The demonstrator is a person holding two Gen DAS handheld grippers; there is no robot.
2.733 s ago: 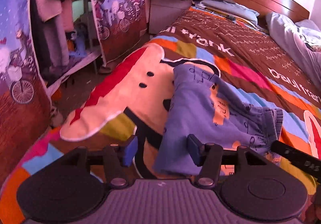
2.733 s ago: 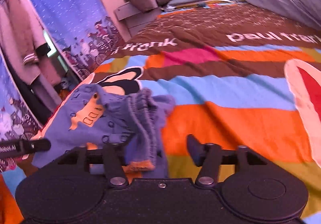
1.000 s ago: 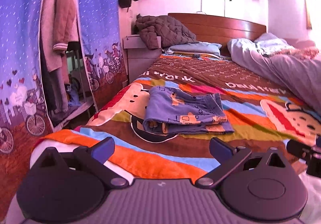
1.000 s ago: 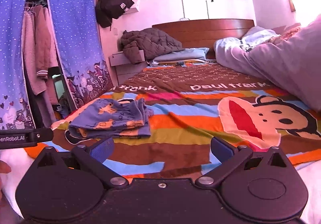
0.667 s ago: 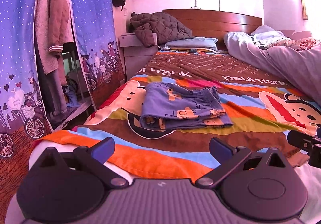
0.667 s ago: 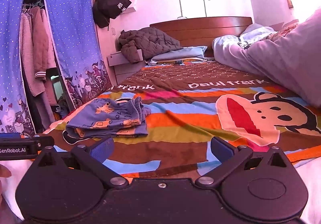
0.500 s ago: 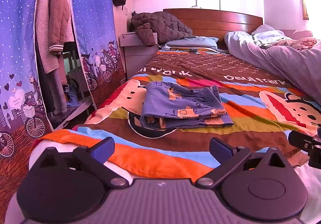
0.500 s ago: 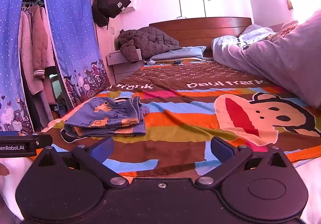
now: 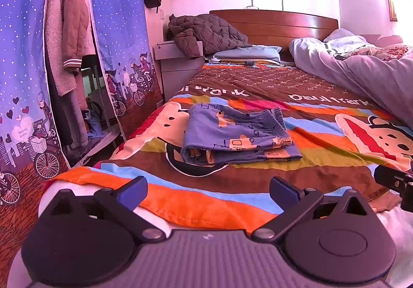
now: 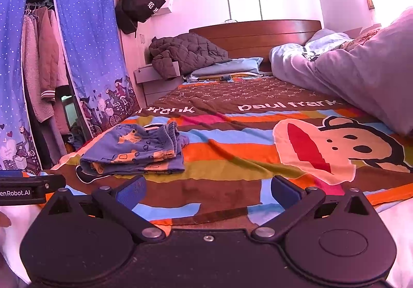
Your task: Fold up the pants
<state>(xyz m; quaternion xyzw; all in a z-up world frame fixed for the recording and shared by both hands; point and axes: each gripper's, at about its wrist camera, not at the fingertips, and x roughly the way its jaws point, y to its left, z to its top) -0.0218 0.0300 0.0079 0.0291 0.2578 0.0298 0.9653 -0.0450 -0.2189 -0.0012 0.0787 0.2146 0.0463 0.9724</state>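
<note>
1. Clearly, we held our left gripper (image 9: 207, 188) back at the foot of the bed, its 2 fingers spread wide with nothing between them.
2. We kept our right gripper (image 10: 206, 188) level beside it, fingers likewise parted and empty.
3. We saw the pants (image 9: 233, 137) lying folded in a flat bundle on the striped bedspread (image 9: 322, 117), near its left edge and well apart from both grippers.
4. We noted the bundle's waistband edge (image 10: 171, 139) facing the middle of the bed, its folded edge (image 10: 89, 162) toward the wardrobe curtain (image 10: 87, 37).
5. We had bare bedspread between the grippers and the pants, and more to the right, up to the purple duvet (image 10: 361, 73).
</note>
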